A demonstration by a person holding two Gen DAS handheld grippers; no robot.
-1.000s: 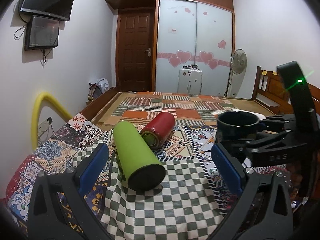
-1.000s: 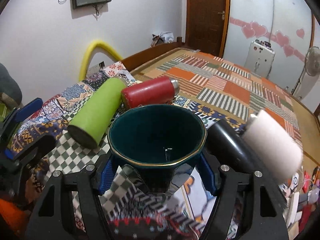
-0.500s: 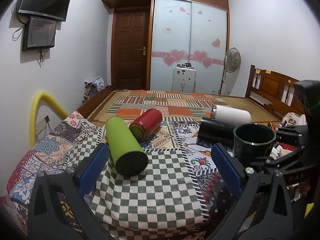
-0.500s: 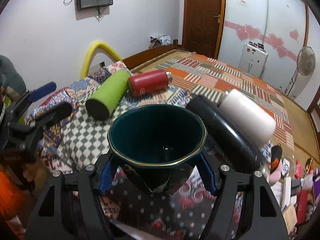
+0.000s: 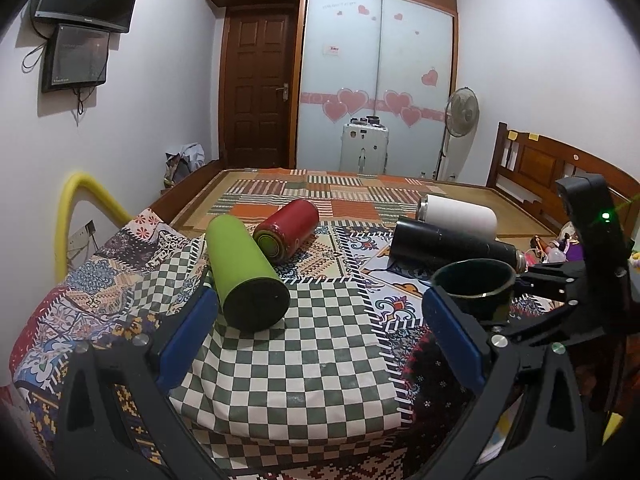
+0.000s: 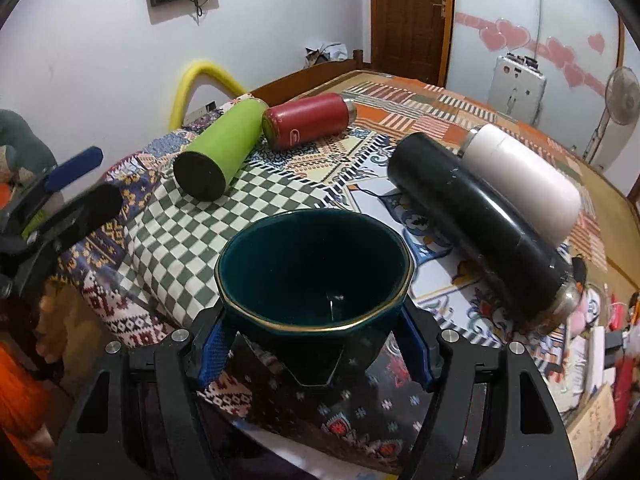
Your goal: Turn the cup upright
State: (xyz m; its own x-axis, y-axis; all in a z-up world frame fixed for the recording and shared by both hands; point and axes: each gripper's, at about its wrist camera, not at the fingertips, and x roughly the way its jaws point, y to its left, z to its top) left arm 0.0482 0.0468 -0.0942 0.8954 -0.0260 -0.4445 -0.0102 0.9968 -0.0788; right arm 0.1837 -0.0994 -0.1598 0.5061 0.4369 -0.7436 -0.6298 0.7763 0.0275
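A dark green cup (image 6: 314,272) with a gold rim is held upright, mouth up, between the blue pads of my right gripper (image 6: 316,344), which is shut on it above the near edge of the bed. In the left wrist view the cup (image 5: 474,290) and the right gripper (image 5: 560,292) show at the right. My left gripper (image 5: 320,340) is open and empty, its blue pads (image 5: 188,336) wide apart over the checked cloth (image 5: 288,360); it also shows at the left of the right wrist view (image 6: 76,184).
Four bottles lie on their sides on the patchwork bed: green (image 5: 244,268), red (image 5: 288,228), black (image 5: 444,246) and white (image 5: 460,214). A yellow tube (image 5: 74,208) stands by the left wall. Clutter (image 6: 600,344) lies right of the bed.
Both grippers have pulled back from the bed toward its near edge. The cup stays upright in the right gripper, lower and nearer the cloth. The left gripper stays open.
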